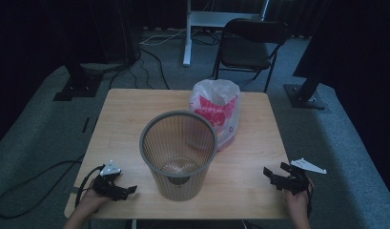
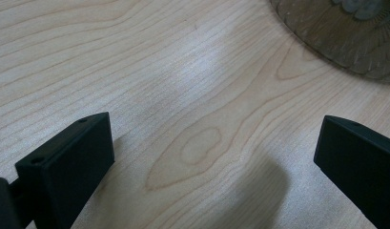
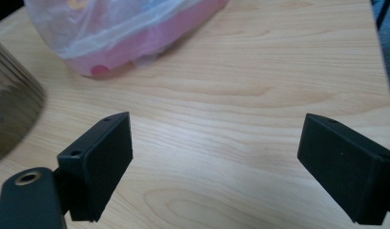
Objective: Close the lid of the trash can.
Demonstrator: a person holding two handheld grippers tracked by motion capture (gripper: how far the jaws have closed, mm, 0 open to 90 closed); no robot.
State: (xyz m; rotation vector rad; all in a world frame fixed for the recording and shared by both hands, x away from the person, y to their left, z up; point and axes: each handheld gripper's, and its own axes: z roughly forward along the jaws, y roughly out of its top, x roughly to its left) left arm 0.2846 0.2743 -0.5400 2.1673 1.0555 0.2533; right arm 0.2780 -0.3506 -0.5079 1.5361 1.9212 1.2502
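A ribbed grey-brown waste basket [image 1: 179,152] stands upright in the middle of the wooden table [image 1: 126,114]; nothing shows inside it. Behind it and to its right lies a white and pink plastic bag [image 1: 216,109], knotted shut and bulging. My left gripper [image 1: 127,192] rests low at the table's front left, open, with only bare wood between its jaws [image 2: 211,157]; the basket's base [image 2: 340,33] is ahead of it. My right gripper [image 1: 273,176] sits at the front right edge, open over bare wood [image 3: 216,162], with the bag [image 3: 126,28] ahead and the basket's wall [image 3: 11,114] at its left.
Past the table's far edge stands a black folding chair [image 1: 250,45] and a white desk leg [image 1: 187,33]. Black stand bases [image 1: 78,86] [image 1: 304,98] sit on the grey carpet at either side, with cables [image 1: 21,191] trailing on the floor at left.
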